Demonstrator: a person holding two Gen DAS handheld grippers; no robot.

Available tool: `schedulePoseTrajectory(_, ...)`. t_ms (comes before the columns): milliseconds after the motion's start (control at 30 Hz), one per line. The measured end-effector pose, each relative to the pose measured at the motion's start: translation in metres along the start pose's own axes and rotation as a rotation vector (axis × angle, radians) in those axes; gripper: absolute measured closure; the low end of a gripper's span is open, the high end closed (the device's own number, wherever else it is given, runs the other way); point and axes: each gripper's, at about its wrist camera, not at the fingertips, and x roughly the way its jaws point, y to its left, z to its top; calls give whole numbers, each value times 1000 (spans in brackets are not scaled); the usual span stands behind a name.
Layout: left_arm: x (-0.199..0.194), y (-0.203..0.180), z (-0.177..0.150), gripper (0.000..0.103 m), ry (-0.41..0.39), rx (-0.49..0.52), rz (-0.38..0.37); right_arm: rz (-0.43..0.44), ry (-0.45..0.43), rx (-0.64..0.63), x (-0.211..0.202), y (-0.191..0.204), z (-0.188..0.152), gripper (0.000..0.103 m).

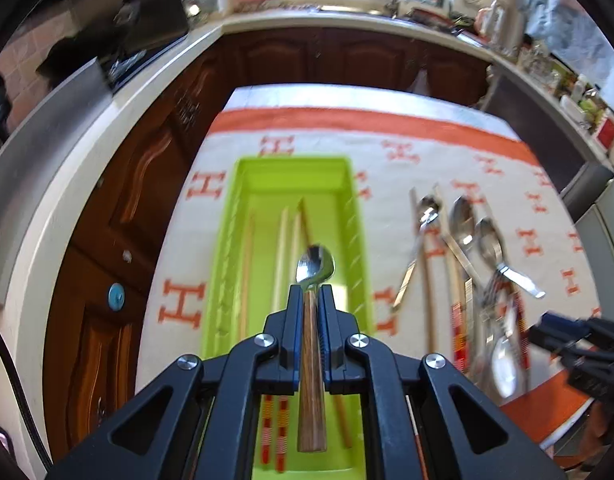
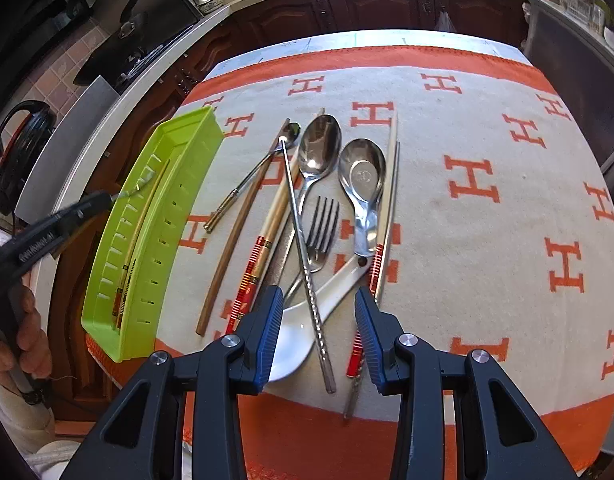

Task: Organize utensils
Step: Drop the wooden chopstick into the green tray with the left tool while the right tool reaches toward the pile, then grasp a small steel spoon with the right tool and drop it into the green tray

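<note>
Utensils (image 2: 307, 216) lie heaped on the cloth (image 2: 487, 208) beside the green tray (image 1: 243, 184). Left gripper (image 1: 310, 292) clamps a wooden-handled spoon (image 1: 313, 268) above the tray; right gripper (image 2: 319, 304) hovers part-open, empty, over the heap.

Both wrist views look down, sharing tray (image 1: 243, 184).

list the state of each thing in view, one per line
left gripper: shut on the wooden-handled spoon, over the tray
right gripper: open, empty, above the pile
green tray: on the cloth, chopsticks lying inside
fork: loose in the pile on the cloth
white spoon: on the cloth, under a twisted metal chopstick
</note>
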Motion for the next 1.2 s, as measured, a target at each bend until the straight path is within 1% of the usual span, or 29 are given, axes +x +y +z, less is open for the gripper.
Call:
schedulePoseTrajectory(100,9,8,-12,98,16,-2,25,-13,1,-23,0,11,4,65)
schedulePoseTrajectory(133,11,12,-15,93,24,-8,30,-16,2,-30,0,14,6,65)
schedulePoseTrajectory(167,13,14,-18,83,28,-13,33,-19,5,-37,0,18,8,65)
schedulePoseTrajectory(200,13,16,-19,78,28,-20,38,-19,6,-41,1,21,10,65)
schedulePoseTrajectory(267,10,22,-21,62,17,-27,36,-22,4,-50,2,28,17,65)
schedulePoseTrajectory(333,3,27,-21,52,-11,-36,33,-20,-6,-46,3,34,24,65)
schedulePoseTrajectory(433,-8,33,-20,50,-46,-49,27,20,-7,-5,11,41,42,65)
schedulePoseTrajectory(533,-13,41,-16,43,-56,-69,27,66,2,38,23,49,61,65)
schedulePoseTrajectory(700,-19,57,-17,43,-80,-101,20,94,22,115,52,62,91,66)
schedulePoseTrajectory(833,-19,73,-20,43,-83,-138,13,130,76,207,81,65,110,71)
schedulePoseTrajectory(967,-18,84,-23,43,-85,-166,7,165,134,292,102,64,114,75)
schedulePoseTrajectory(1100,-15,90,-24,43,-83,-178,-5,165,157,338,116,63,115,76)
schedulePoseTrajectory(1200,-13,91,-25,43,-81,-178,-11,145,159,368,123,62,116,77)
